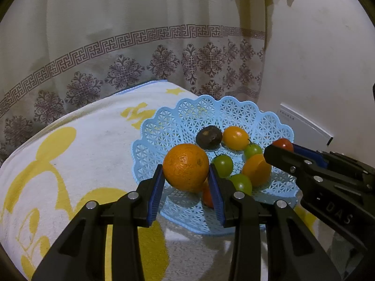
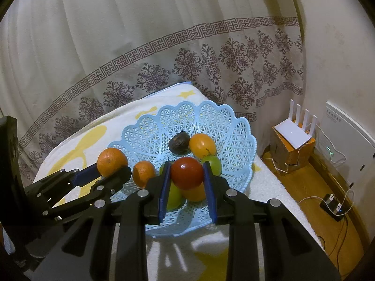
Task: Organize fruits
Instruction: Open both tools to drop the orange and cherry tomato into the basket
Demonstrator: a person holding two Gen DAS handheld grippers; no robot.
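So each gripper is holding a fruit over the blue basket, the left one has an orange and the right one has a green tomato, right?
Not quite. The right gripper holds a red tomato, not a green one, as the right wrist view shows. The left gripper does hold the orange over the blue basket.

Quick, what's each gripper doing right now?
Left gripper: closed on the orange.
Right gripper: closed on the red tomato.

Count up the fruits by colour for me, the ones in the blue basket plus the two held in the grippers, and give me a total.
Orange fruits: 4
Green fruits: 3
Red fruit: 1
Dark brown fruit: 1
Total: 9
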